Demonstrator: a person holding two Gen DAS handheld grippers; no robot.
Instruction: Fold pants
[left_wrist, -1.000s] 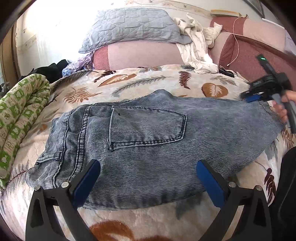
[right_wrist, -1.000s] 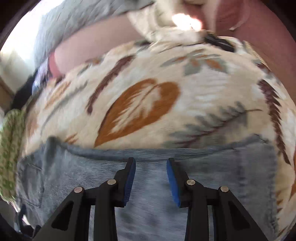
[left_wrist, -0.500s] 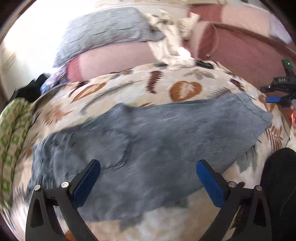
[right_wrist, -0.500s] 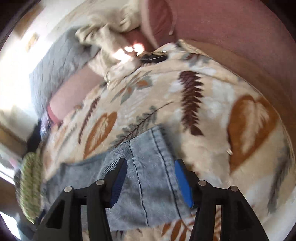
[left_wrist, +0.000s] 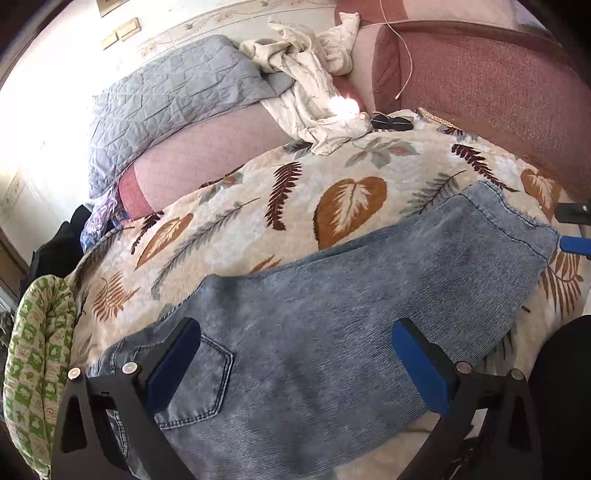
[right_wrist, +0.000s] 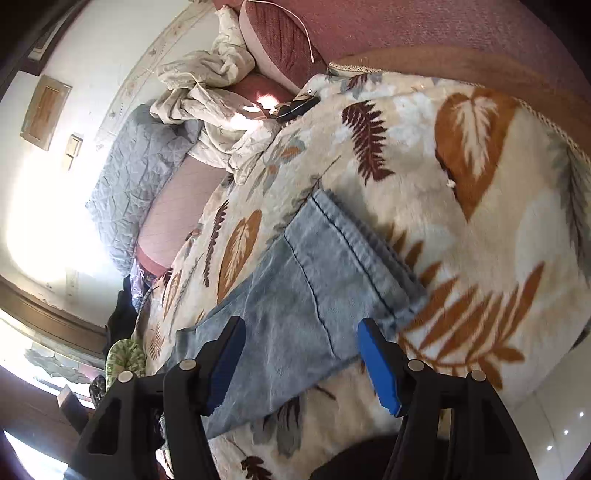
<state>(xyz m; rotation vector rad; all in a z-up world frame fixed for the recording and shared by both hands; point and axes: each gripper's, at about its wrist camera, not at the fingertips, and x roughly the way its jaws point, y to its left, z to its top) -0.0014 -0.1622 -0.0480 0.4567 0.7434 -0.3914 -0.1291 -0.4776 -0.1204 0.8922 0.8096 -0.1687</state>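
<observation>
**Jeans lay flat on the bed, both grippers released**

The blue jeans (left_wrist: 332, 321) lay spread on the leaf-patterned blanket (left_wrist: 351, 206) of the bed, folded lengthwise so that one back pocket (left_wrist: 207, 384) faced up. The waist end was near the left gripper (left_wrist: 295, 365), and the leg ran away to the right, where its hem (right_wrist: 362, 254) lay flat on the blanket.

The left gripper hovered over the pocket area with its fingers (left_wrist: 173, 365) spread wide; the denim was seen between them, but the blue pads did not press on it. The right gripper (right_wrist: 301, 363) stood over the hem end of the leg. Its fingers (right_wrist: 380, 365) had just been opening and were released: the cloth lay below and between them, and neither pad touched it. In the left wrist view, only a small part of the right gripper was visible at the right edge, just beside the hem.

At the head of the bed were a grey quilted pillow (left_wrist: 166, 99) on a pink pillow (left_wrist: 207, 151), and a crumpled cream cloth (left_wrist: 314, 92). A green-patterned rolled blanket (left_wrist: 37, 362) lay at the left side of the bed
</observation>
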